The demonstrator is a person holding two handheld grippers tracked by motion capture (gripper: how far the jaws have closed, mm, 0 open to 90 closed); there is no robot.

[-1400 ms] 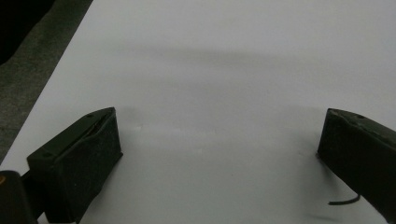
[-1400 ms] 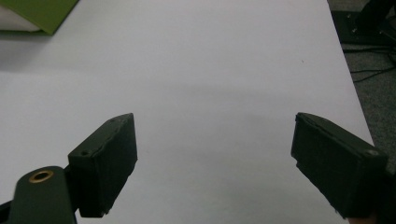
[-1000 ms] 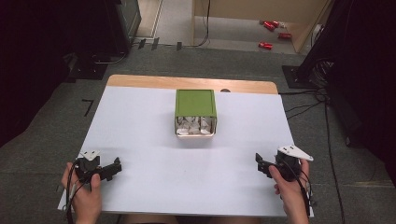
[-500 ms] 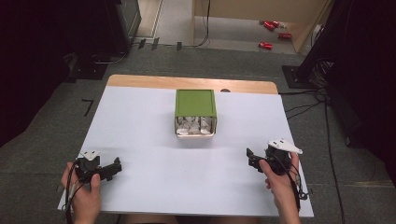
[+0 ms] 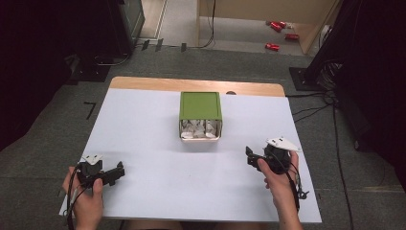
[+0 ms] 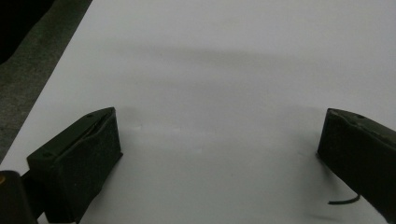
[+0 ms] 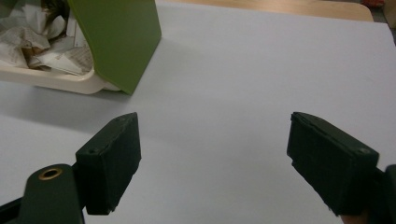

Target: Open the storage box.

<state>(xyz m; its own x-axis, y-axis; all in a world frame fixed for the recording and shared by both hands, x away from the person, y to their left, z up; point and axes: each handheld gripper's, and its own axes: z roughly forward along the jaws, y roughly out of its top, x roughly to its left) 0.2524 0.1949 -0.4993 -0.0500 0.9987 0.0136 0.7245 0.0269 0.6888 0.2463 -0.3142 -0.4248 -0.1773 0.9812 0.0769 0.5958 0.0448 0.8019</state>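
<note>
Right gripper [image 5: 252,158] fingers wide, empty, near green bin [image 5: 200,106]. Left gripper [image 5: 114,173] wide, idle. Approach bin low, square to its side.

The right gripper [image 7: 212,158] hangs low over the white table [image 7: 261,70], its 2 black jaws spread wide apart with only bare surface between them. Up at the far left sits a green bin [image 7: 119,37] lying on its side, its cream rim [image 7: 51,79] resting on the table and crumpled paper [image 7: 32,39] packed inside. A strip of wooden table edge [image 7: 289,7] shows along the top.
</note>
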